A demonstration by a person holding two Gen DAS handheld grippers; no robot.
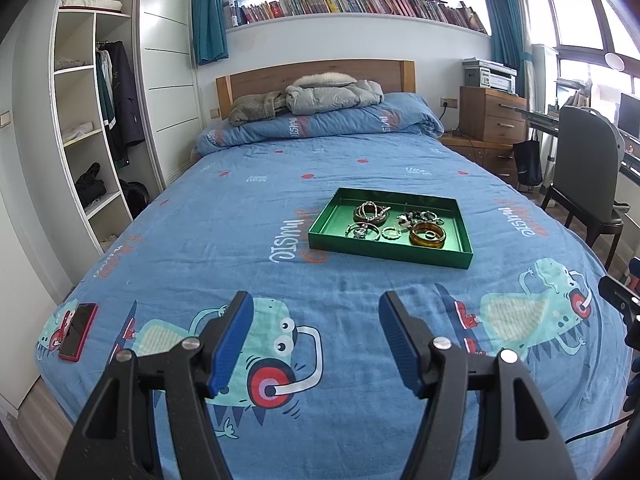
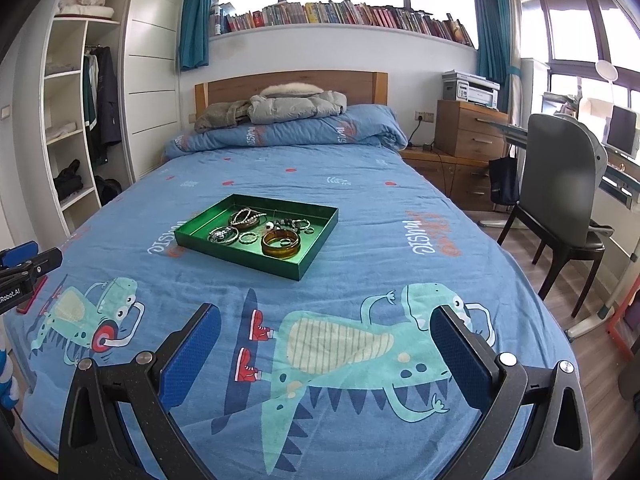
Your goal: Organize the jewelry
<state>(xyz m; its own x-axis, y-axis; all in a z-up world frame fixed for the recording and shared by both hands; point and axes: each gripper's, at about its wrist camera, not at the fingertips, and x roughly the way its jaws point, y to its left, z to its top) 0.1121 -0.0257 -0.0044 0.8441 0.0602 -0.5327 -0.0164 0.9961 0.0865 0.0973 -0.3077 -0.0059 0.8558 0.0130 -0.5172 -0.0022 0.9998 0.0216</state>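
Bed (image 1: pixel 240 208): soft blue quilt fills most of both views; it gives under weight, so a press on the tray would likely tip it or sink one side.
Open room: wide bare quilt lies between both grippers and the tray, and on every side of it; the approach from the lower frame looks free.
Edges: the bed's right edge drops to the floor beside a chair (image 2: pixel 560 200) at right of frame; its left edge runs by a wardrobe (image 1: pixel 96 120) at upper left.
Tray (image 1: pixel 444 258): a shallow green box sits right of centre in the left wrist view, left of centre in the right wrist view (image 2: pixel 316 262); its low wall could catch a finger coming in flat and slide the whole tray.
Jewelry (image 1: pixel 394 224): bangles, rings and bead strands lie bunched, some touching or overlapping, in the tray's middle; lifting one piece may drag a neighbour. An amber bangle (image 2: pixel 281 243) has a small ring inside it.
Phone (image 1: pixel 78 330): lies at lower left, well apart from the tray.
Left gripper (image 1: pixel 316 322): fingers spread, empty, over the quilt.
Right gripper (image 2: pixel 326 334): fingers spread wide, empty.
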